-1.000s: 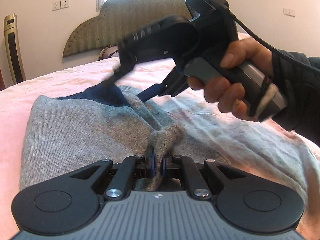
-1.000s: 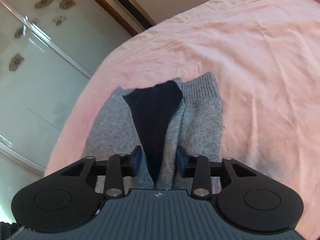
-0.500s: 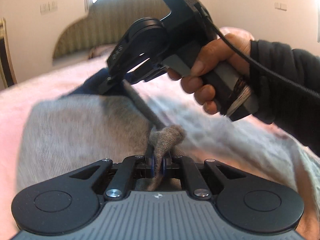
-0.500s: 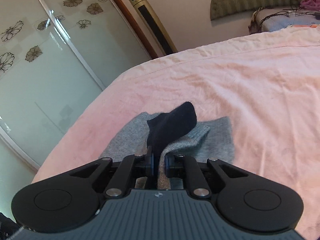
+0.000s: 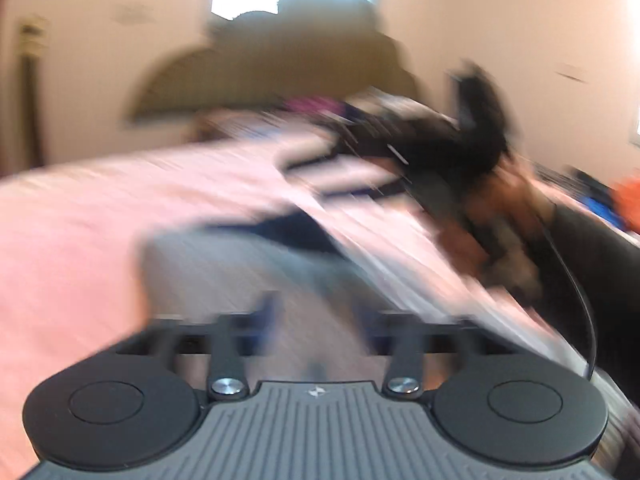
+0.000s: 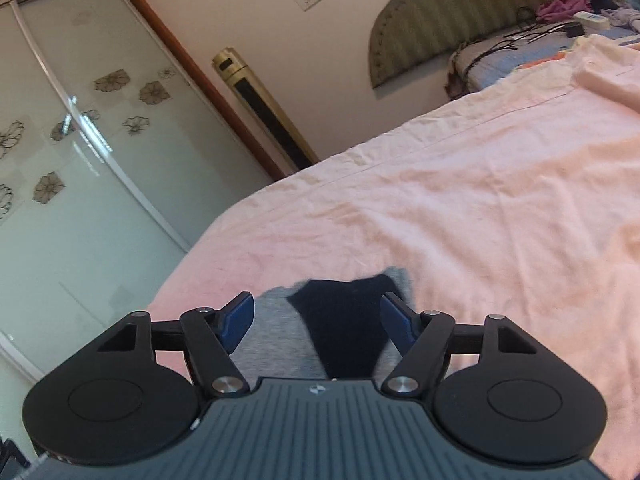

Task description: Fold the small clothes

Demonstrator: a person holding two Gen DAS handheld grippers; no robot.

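Left gripper (image 5: 316,316): half a second ago it was clamped on a bunched nub of the grey knit; now its fingers stand apart with nothing between them, though the left wrist view is heavily motion-blurred and fine detail is lost. Grey garment (image 5: 224,264) lies flat on the pink bedsheet (image 5: 68,232), just ahead of the fingers, dark navy strip at its far edge.

Right gripper (image 6: 318,318): a moment ago pinched on the navy-and-grey edge, now spread wide, blue pads (image 6: 236,318) clear of the cloth on both sides. It appears in the left view as a dark smear up and right of the garment, apart from it.

Reading: both grips let go at about the same time, so this fold looks laid down. Whether the piece is finished or needs another fold I cannot tell; most of it hides under the right gripper's body.

Materials, from the right wrist view:
- garment (image 6: 276,328): soft grey knit, matte, with a navy panel (image 6: 344,320) tapering towards the gripper; limp, flattens where dropped
- bedsheet (image 6: 480,208): pale pink woven cotton, shallow creases and a stitched seam line beyond the garment
- beyond the sheet's left edge: glossy sliding wardrobe door (image 6: 80,160) with flower prints, gold tower fan (image 6: 264,108); striped padded headboard (image 6: 440,12) at the far end
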